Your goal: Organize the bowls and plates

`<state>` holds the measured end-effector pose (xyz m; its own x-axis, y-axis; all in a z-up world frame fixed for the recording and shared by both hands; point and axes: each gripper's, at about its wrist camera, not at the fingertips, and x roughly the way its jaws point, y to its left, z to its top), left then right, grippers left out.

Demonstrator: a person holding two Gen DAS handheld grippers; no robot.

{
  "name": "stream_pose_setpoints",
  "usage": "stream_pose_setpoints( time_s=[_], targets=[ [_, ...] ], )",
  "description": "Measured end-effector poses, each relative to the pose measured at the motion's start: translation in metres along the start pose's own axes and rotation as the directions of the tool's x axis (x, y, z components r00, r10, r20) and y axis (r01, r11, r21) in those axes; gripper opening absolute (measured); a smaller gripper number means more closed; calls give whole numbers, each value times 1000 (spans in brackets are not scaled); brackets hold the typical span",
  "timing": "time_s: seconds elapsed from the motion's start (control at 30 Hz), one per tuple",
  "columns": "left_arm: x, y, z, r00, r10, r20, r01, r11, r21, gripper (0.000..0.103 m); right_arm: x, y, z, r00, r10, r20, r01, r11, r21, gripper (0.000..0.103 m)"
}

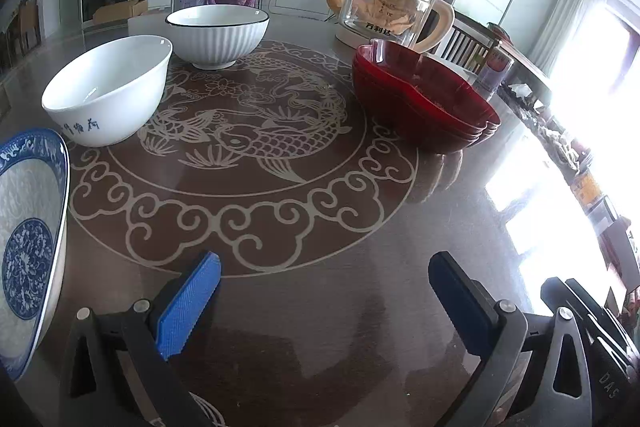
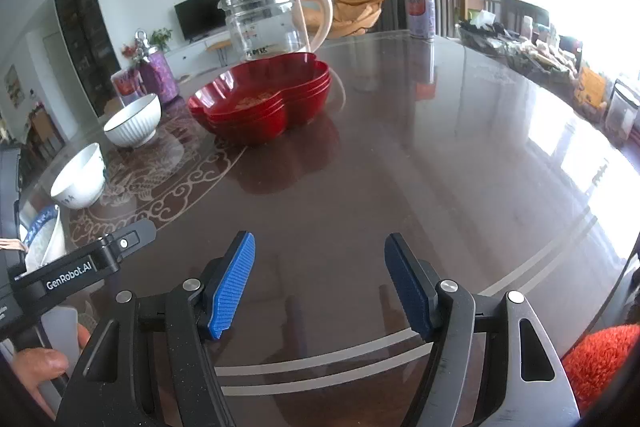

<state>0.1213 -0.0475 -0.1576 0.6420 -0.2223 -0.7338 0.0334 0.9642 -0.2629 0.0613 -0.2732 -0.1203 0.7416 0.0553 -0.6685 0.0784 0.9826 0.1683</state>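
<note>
Your glossy brown table [image 1: 320, 307] carries a carp medallion [image 1: 240, 143]. Around that medallion sit the stacked red dishes [image 1: 420, 107], ribbed white bowl [image 1: 218, 35], plain white bowl [image 1: 108, 91] and blue-patterned plate [image 1: 28, 239]. Your left gripper [image 1: 324, 287] and right gripper [image 2: 320, 279] both gape wide, holding nothing.

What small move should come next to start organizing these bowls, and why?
Probably ease the left hand-held gripper forward-left toward the rim of the plain white ceramic bowl with blue writing. Both grippers are open and empty, that bowl stands loose beside the ribbed white bowl with a dark rim, and the red lobed bowls are already stacked.
</note>
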Motion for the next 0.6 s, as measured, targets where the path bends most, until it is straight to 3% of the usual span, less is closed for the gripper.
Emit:
stream_pose_setpoints(
  time_s=[0.4, 0.6],
  targets=[
    [-2, 0, -1, 1000, -6, -6, 6, 1000, 0, 102, -7, -1, 2, 1000, 11, 27, -11, 1000, 2, 71],
    [-68, -1, -9, 989, -146, 3, 146, 988, 49, 102, -16, -11, 6, 997, 9, 75, -11, 1000, 28, 71]
  ],
)
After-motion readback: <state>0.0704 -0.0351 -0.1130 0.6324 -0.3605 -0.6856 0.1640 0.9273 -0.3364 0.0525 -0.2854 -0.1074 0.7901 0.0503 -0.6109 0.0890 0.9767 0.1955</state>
